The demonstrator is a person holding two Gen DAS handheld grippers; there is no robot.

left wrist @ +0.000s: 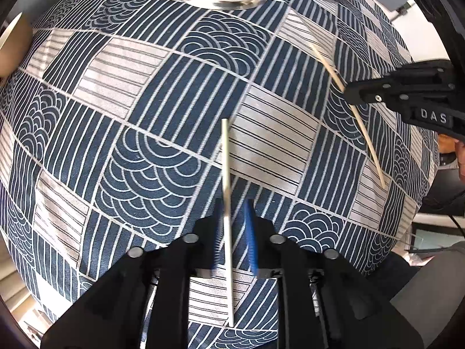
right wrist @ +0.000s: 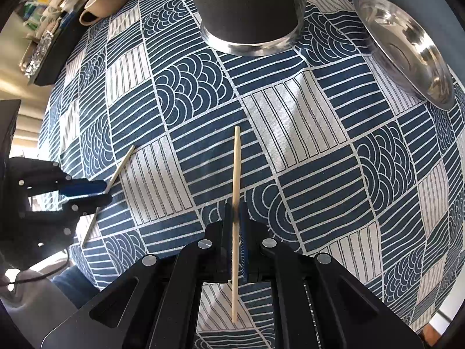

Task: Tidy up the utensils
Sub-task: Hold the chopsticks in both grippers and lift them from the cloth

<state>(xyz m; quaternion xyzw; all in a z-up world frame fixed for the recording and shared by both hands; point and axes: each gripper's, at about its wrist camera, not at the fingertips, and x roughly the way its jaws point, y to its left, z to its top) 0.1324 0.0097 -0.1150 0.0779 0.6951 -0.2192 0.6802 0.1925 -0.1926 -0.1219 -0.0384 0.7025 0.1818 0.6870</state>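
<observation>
I have one chopstick (left wrist: pixel 227 218) pinched in my left gripper (left wrist: pixel 234 226) and the other chopstick (right wrist: pixel 236 218) in my right gripper (right wrist: pixel 236 229), both mid-tablecloth (right wrist: pixel 290 116). Neither has reached the dark cylindrical holder (right wrist: pixel 247 5) at the far edge, so I judge both drops remain.

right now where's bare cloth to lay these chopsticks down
The widest bare patch of the patterned tablecloth lies between the dark cylindrical holder, the steel plate and the right gripper. Crowded: the left side, where the left gripper holds its chopstick, and the far edge near the beige cup.
</observation>
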